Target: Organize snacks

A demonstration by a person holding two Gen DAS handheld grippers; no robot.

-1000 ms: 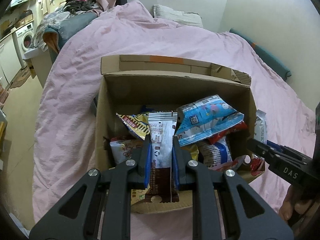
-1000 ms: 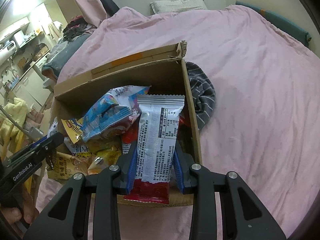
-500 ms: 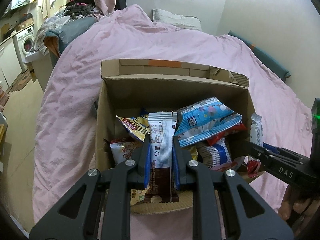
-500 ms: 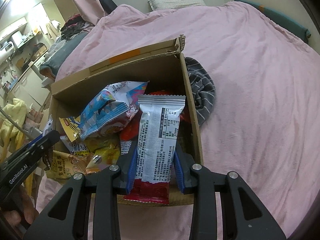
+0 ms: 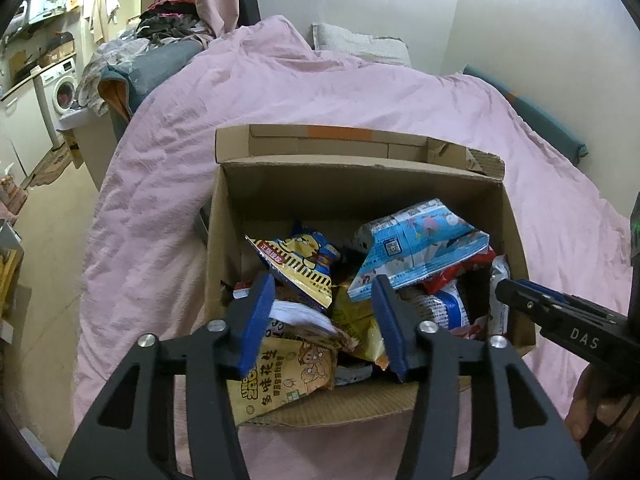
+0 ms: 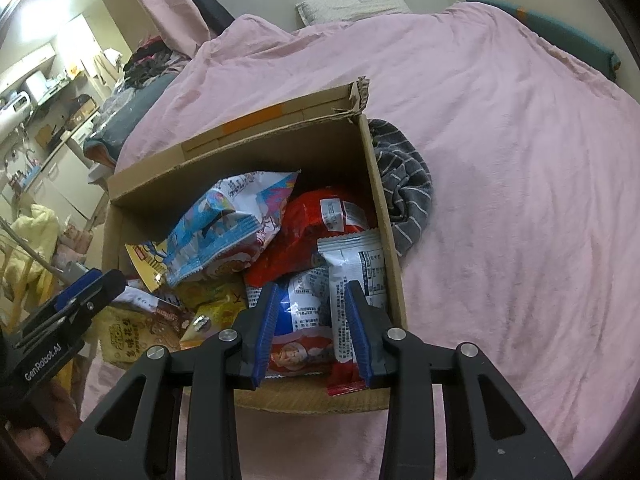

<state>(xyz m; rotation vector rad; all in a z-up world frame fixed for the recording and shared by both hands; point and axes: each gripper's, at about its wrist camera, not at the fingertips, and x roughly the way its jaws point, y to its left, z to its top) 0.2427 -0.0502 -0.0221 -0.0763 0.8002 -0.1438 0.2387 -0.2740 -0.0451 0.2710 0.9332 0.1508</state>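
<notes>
Drop-off step, both hands at the cardboard box. My left gripper sits over the box's near edge. Its jaws have just been opening and nothing is clamped; the white packet lies blurred just below them on the pile inside the box. My right gripper is at the box's near right corner, part open. The white-and-red packet leans on the box's right wall against one pad and looks loose, not pinched. Next move, I judge: lift both clear of the box and fetch more, though I see no loose snacks outside it. The pile reaches almost to the rim, with the blue bag on top. Beyond the box's right wall is a striped cloth; elsewhere around the box there is open pink bedcover.
</notes>
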